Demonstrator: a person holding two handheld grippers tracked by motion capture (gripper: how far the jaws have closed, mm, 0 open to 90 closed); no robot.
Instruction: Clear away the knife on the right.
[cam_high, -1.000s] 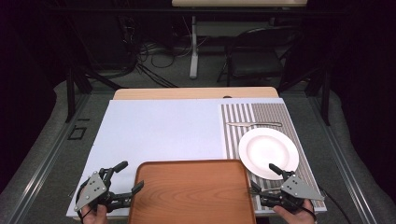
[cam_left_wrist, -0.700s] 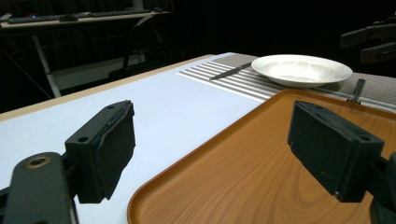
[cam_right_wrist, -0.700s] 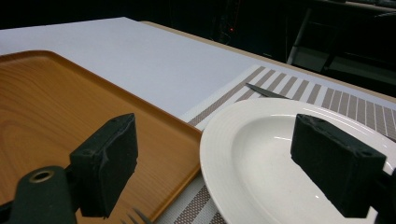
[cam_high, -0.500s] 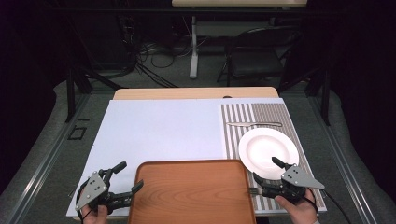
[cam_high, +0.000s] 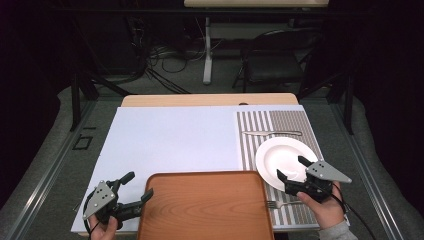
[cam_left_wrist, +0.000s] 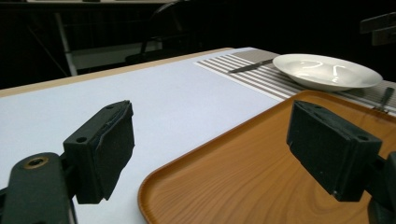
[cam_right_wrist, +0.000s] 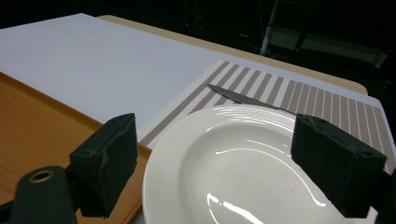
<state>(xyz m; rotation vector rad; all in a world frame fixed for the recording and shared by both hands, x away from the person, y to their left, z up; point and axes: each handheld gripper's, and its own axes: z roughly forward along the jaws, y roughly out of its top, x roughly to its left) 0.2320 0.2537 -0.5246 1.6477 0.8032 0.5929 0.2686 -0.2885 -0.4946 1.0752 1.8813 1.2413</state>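
A pale matte sheet (cam_high: 170, 145) covers the wooden table (cam_high: 205, 99); the room (cam_high: 165, 55) beyond is dark, with cables. Near centre lies a rounded wood-grain tray (cam_high: 206, 206). Right, a glossy round plate (cam_high: 287, 159) sits on a striped placemat (cam_high: 280, 125) between knife (cam_high: 272, 133) and fork (cam_high: 281, 203). The left gripper (cam_high: 136, 187) and right gripper (cam_high: 291, 168) are both spread.

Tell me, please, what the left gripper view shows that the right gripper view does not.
The left gripper view offers the left gripper, jaws open, one jaw over the wooden tray and one over the white sheet, and what seems to be a fork at the right edge, beyond the tray. The right gripper view offers the right gripper, jaws open, with the white plate close between them. Shared by both: the tray, the plate, the knife on the striped mat behind the plate, and the white sheet.
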